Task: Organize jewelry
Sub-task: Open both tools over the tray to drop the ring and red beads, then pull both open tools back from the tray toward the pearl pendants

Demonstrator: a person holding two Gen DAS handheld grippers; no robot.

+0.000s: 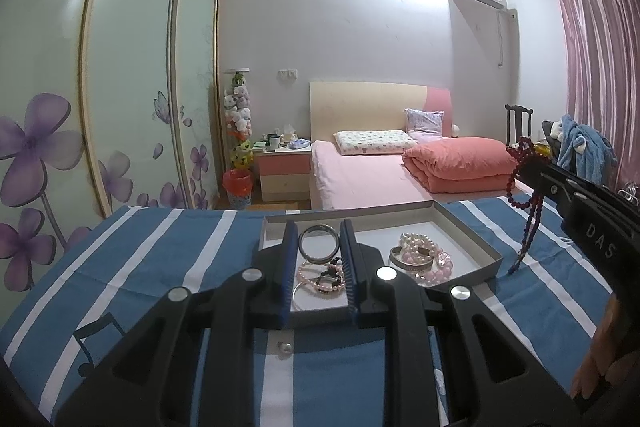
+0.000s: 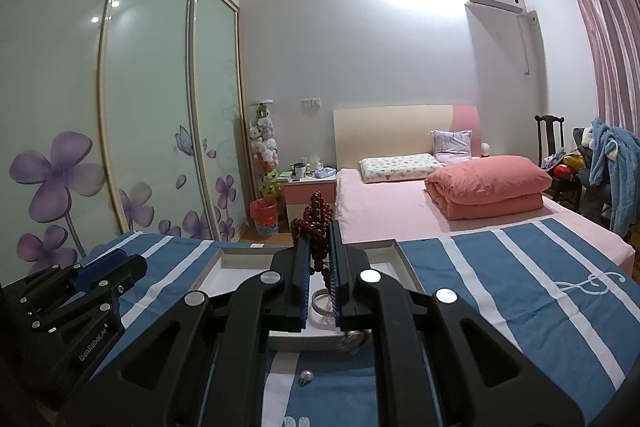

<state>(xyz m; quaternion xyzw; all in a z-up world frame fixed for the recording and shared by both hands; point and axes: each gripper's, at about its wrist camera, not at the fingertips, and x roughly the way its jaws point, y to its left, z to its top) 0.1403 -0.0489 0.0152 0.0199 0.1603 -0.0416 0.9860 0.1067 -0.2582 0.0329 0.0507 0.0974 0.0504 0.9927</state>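
1. The cloth (image 1: 168,247) under my box was blue with white stripes and a black music note.
2. The box (image 1: 472,239) was grey outside and white inside.
3. My right hand-held gripper (image 2: 320,239) was black with blue pads, and its beaded string (image 2: 316,215) was dark red.
4. The bangle (image 1: 319,242) was dark grey; the bead bracelets (image 1: 424,251) were pink and pearl white.
5. The wardrobe doors (image 1: 132,67) were pale green with purple flowers.

The right hand-held gripper (image 2: 320,259) is clamped on a dark red bead strand (image 2: 314,217) — above the open white box (image 2: 224,265) on the striped bed.
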